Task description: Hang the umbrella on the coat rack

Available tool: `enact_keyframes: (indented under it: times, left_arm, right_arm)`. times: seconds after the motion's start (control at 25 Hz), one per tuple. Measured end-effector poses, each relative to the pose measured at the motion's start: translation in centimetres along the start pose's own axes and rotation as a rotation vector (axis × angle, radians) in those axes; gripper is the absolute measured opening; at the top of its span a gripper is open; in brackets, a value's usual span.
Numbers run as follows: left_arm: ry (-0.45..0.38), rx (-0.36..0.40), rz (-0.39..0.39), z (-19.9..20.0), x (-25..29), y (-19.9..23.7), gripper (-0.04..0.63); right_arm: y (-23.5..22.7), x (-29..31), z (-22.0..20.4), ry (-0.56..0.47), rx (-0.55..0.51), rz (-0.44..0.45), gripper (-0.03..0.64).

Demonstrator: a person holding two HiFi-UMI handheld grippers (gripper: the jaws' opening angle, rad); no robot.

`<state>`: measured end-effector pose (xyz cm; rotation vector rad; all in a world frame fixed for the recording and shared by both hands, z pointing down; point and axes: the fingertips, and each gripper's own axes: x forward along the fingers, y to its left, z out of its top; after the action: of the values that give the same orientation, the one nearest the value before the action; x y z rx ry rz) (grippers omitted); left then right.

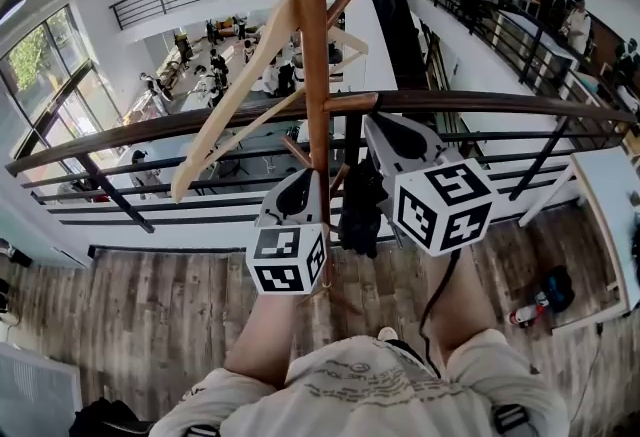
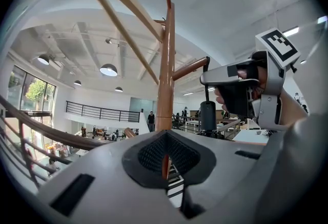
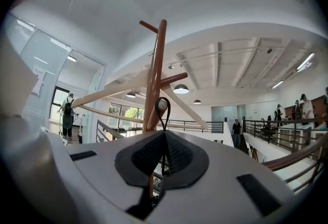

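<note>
Umbrella (image 1: 360, 210): black, folded, hanging upright just right of the coat rack's pole, between the two grippers.
Strap (image 3: 164, 124): thin black loop at the umbrella's top. It rises out of the right gripper's jaws, and the round end of a peg shows through it.
Right gripper (image 1: 380, 125): clenched on the strap, held level, just right of the pole at the peg's tip.
Peg (image 2: 189, 68): brown, slanting up and to the right from the pole. Whether the loop has passed over its tip cannot be told.
Coat rack (image 1: 312, 45): wooden pole with several pegs, standing near a balcony railing (image 1: 150, 130).
Left gripper (image 1: 297, 183): jaws together with nothing seen between them, held level, just left of the pole.
Hanger (image 1: 240, 85): pale wood, hung high on the rack's left side, away from the peg in use.
Step in hand (judged): seating the loop on the peg.
Handling advice: carry the loop well down the peg toward the pole, so the slope keeps it there. Lower until the peg takes the weight, and let go only once the umbrella hangs quiet.
</note>
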<state>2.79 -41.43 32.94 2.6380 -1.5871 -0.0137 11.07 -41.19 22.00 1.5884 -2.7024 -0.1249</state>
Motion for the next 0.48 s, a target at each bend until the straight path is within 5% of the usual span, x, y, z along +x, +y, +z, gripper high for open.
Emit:
enact_keyframes:
  times: [0.48]
  left_arm:
    - [0.000, -0.006, -0.011, -0.2, 0.4, 0.0, -0.002]
  right_arm:
    - [0.7, 1.1, -0.2, 0.060, -0.086, -0.002, 0.002]
